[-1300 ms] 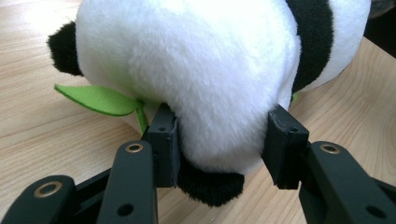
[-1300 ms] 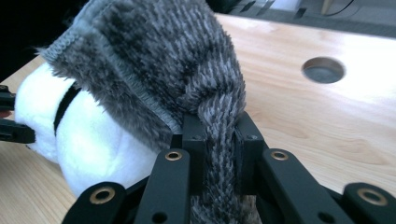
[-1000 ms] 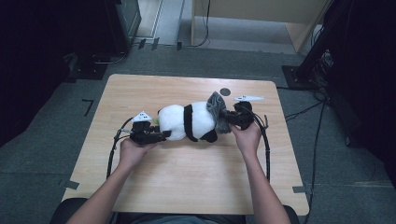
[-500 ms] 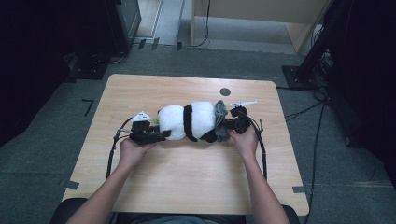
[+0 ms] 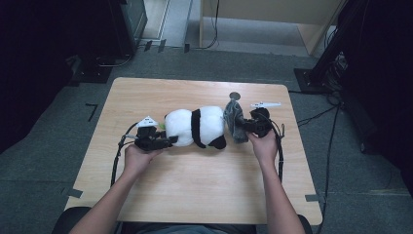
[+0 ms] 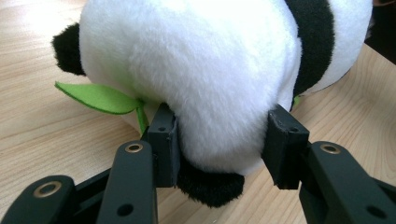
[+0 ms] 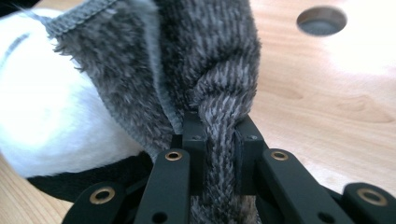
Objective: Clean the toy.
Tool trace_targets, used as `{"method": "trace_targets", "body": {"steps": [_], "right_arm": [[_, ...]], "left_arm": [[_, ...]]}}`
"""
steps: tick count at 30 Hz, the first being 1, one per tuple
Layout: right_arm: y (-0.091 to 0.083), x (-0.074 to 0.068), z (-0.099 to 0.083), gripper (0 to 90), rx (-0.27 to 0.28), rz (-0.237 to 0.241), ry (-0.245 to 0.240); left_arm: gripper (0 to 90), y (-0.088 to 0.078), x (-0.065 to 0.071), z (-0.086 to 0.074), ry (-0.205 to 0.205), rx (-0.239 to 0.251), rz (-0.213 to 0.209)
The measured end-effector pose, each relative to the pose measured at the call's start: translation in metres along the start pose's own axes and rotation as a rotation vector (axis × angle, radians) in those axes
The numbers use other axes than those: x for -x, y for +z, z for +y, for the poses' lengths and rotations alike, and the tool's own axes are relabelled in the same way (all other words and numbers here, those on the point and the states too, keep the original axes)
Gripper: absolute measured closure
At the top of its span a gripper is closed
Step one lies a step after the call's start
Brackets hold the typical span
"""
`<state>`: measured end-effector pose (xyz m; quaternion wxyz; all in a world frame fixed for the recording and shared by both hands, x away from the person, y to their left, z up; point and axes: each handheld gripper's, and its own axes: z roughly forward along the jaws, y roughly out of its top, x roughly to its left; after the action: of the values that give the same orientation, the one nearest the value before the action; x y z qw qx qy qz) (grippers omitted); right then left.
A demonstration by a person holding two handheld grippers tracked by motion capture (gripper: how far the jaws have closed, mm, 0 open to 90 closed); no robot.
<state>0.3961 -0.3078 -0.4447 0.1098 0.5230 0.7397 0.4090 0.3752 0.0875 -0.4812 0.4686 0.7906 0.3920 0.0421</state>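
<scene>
- Grey carpet and dark equipment surround my pale wooden bench [image 5: 195,185], which has a round hole [image 5: 234,95] near its far edge.
- Lying on its side mid-bench is the plush panda [image 5: 195,126], with a green felt leaf [image 6: 100,98] at its near end.
- My left claw [image 5: 168,141] is closed on the panda's white end, pads sunk into the fur.
- My right claw [image 5: 246,126] is clamped tight on a bunched fold of grey fuzzy cloth [image 5: 234,119], touching the panda's other end.
- I judge I'm dressing or covering the panda: next I'd draw the cloth over its body while the left claw steadies it.
</scene>
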Motion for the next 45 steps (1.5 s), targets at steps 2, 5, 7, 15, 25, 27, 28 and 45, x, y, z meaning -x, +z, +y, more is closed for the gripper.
{"method": "trace_targets", "body": {"steps": [2, 5, 7, 15, 25, 27, 28, 45], "right_arm": [[-0.006, 0.0, 0.002, 79.9, 0.016, 0.002, 0.001], [-0.013, 0.0, 0.004, 79.9, 0.039, 0.002, -0.002], [-0.018, 0.0, 0.006, 79.9, 0.05, 0.002, -0.002], [-0.039, -0.014, 0.018, 79.9, 0.092, 0.007, -0.041], [-0.037, -0.043, 0.028, 79.8, 0.08, 0.072, -0.089], [-0.031, -0.055, 0.029, 79.3, 0.073, 0.093, -0.11], [-0.028, -0.059, 0.029, 79.0, 0.072, 0.098, -0.116], [-0.007, -0.066, 0.027, 79.9, 0.032, 0.067, -0.189]], "left_arm": [[53.9, 0.0, 0.0, 0.0, 0.0, 0.001, 0.001], [53.9, 0.0, 0.0, 0.0, 0.002, 0.002, 0.003], [54.0, -0.001, 0.001, 0.0, 0.006, 0.004, 0.006], [54.1, -0.001, 0.002, 0.001, 0.01, 0.006, 0.008], [53.9, 0.0, 0.009, 0.0, 0.012, 0.01, 0.005], [53.6, 0.0, 0.01, -0.001, 0.011, 0.008, 0.002], [53.4, 0.0, 0.011, -0.001, 0.006, 0.01, 0.0], [34.4, -0.021, -0.011, 0.016, 0.05, -0.016, -0.038]]}}
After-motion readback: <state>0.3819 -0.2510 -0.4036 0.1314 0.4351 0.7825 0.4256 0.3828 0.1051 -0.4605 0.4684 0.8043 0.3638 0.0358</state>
